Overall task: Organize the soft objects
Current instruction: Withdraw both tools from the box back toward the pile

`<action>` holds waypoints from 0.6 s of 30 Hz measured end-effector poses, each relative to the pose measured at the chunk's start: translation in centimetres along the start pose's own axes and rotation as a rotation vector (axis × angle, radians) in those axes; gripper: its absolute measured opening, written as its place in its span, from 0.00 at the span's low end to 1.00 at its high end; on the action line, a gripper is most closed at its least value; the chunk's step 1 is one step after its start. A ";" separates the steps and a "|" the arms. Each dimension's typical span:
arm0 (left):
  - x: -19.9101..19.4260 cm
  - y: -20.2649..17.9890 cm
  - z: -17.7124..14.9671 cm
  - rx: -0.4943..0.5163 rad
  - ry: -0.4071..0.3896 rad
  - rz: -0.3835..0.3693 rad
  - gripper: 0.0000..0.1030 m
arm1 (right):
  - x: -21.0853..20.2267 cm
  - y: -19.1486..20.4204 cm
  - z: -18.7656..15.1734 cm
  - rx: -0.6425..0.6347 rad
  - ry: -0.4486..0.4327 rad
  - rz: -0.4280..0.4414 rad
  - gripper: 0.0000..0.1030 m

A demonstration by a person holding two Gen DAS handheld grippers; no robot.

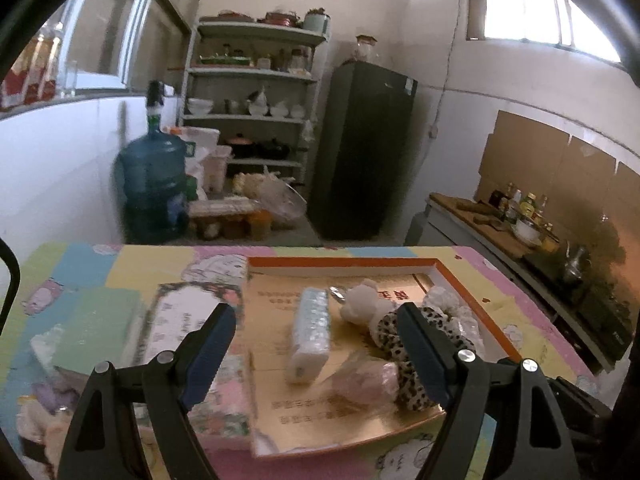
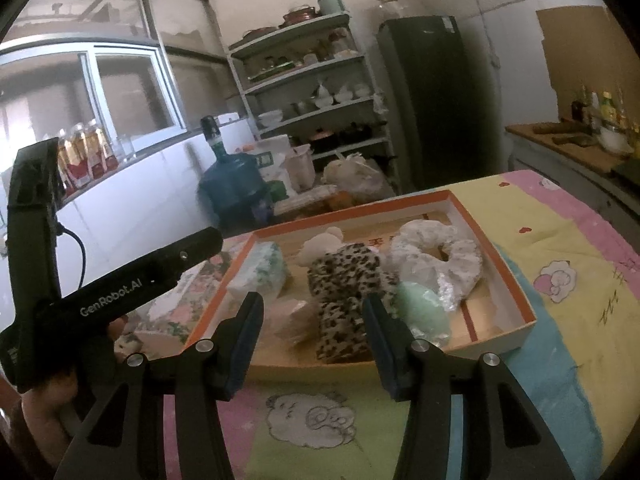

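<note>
both claws hang spread and empty, the left gripper (image 1: 316, 328) and the right gripper (image 2: 312, 320), over the orange-rimmed box (image 2: 496, 256) where the soft stuff sits. probably best to pinch the fuzzy leopard-print plush (image 2: 344, 300) mid-body, gently. the tissue pack (image 1: 310, 336) looks crinkly and squishy.

One shallow orange-rimmed cardboard tray (image 2: 496, 240) is holding six soft things: one pale blue tissue pack (image 1: 310, 332), one cream plush bear (image 1: 360, 300), one leopard-print fabric band (image 2: 344, 300), one white fluffy ring (image 2: 436, 256), one mint-green pouch (image 2: 422, 312), one pink wrapped pack (image 1: 360, 380).
</note>
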State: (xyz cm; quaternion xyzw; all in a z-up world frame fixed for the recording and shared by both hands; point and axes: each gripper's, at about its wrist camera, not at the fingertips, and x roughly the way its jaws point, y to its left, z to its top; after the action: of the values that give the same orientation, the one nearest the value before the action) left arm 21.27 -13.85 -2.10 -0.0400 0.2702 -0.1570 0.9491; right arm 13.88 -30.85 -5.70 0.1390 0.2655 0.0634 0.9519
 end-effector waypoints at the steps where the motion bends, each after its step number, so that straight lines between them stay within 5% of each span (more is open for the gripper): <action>1: -0.6 0.2 -0.1 0.004 -0.013 0.014 0.80 | -0.1 0.3 -0.1 -0.002 0.001 0.002 0.52; 18: -12.2 7.4 -1.1 -0.037 -0.194 0.212 0.80 | -2.2 9.3 -1.9 -0.102 0.003 0.113 0.52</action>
State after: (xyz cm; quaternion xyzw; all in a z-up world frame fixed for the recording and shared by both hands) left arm 12.88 -2.93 1.89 -0.0436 0.1825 -0.0464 0.9811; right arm 10.54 -22.02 -3.42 0.1052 0.2551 0.1307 0.9523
